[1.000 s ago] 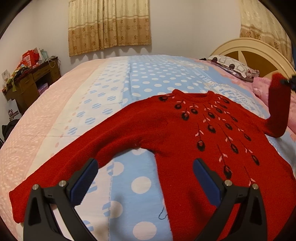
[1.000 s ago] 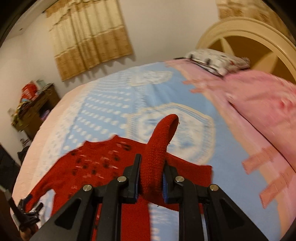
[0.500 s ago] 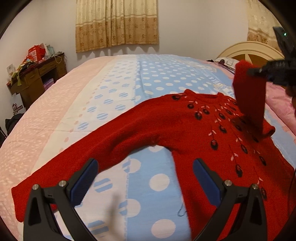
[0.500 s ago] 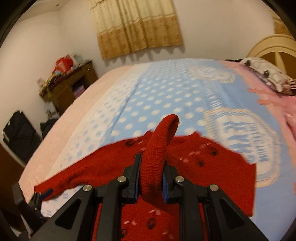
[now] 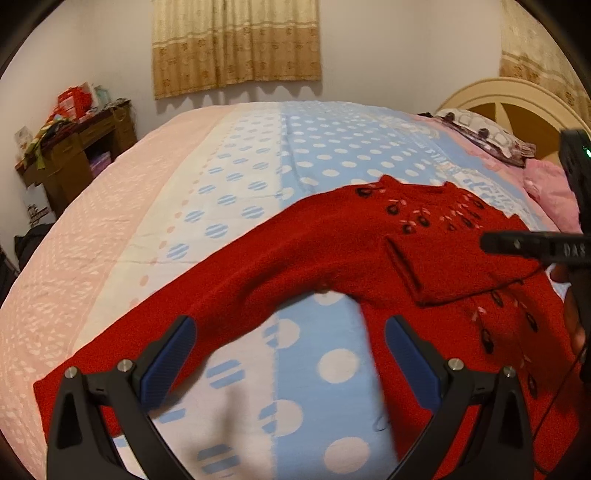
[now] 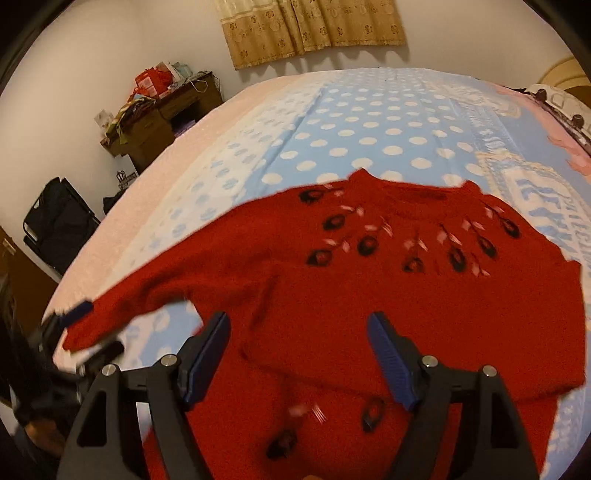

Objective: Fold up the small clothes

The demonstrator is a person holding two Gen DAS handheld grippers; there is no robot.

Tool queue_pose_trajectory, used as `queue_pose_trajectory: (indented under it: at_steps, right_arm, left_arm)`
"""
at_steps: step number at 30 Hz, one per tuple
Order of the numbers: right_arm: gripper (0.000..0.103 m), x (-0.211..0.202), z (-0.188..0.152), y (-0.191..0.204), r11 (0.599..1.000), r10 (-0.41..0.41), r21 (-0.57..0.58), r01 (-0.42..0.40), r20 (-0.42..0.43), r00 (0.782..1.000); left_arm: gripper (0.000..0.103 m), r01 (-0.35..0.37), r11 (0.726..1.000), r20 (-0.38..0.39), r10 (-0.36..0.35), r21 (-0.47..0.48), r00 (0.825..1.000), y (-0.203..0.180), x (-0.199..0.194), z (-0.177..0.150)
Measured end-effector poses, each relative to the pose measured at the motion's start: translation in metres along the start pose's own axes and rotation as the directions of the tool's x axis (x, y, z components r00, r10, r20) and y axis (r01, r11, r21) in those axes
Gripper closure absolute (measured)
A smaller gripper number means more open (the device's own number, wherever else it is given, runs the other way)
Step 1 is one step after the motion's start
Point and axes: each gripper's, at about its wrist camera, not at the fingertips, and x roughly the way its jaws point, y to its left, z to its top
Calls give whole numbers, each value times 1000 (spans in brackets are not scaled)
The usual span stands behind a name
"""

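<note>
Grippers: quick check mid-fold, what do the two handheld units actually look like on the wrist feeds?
The two look alike. The left gripper and the right gripper each have a black angular frame with triangular cut-outs, round silver bolts at the joints, and two fingers faced with ribbed dark-blue pads. In the left wrist view the other unit's body shows white lettering and a small green light.

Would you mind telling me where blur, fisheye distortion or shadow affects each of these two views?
Left wrist view: the bedspread bulges under fisheye curvature, dark corners frame it, a soft shadow lies between the open jaws, and the red sweater stays fairly sharp. Right wrist view: motion blur smears the sweater's dark motifs and the left gripper at the cuff; the curtain is sharper.
</note>
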Motion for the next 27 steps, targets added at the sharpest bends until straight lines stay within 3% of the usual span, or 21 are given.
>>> queue_pose_trajectory:
  at_steps: [7,14,17,20,23,25,27]
  right_arm:
    - [26,-46,-43,-33,981,-190,-38,191,30,981]
    - [26,-71,-89,-36,948,-292,-90,304,125,948]
    - [26,-72,-103,-26,933,-312,-130,335,169,935]
    - [26,-72,-112,-18,916,-325,-176,360,197,925]
    - [26,-73,-114,-13,906,-330,-197,375,227,916]
    - [26,-73,-115,-12,904,-325,-207,374,235,916]
    - [26,-69,-117,-11,900,-330,-219,378,228,916]
  left_arm:
    - [0,48,991,13,-50,124,999,-45,9,27]
    - [0,144,973,-36,-140,182,989,-92,39,41]
    - [17,161,970,-86,-147,184,985,-105,63,45]
    - [28,167,975,-138,-147,148,980,-107,84,47]
    - [28,170,974,-169,-145,146,975,-110,95,46]
    - [34,177,974,-189,-148,144,971,-112,101,43]
    - [54,204,971,-218,-174,125,960,-112,107,41]
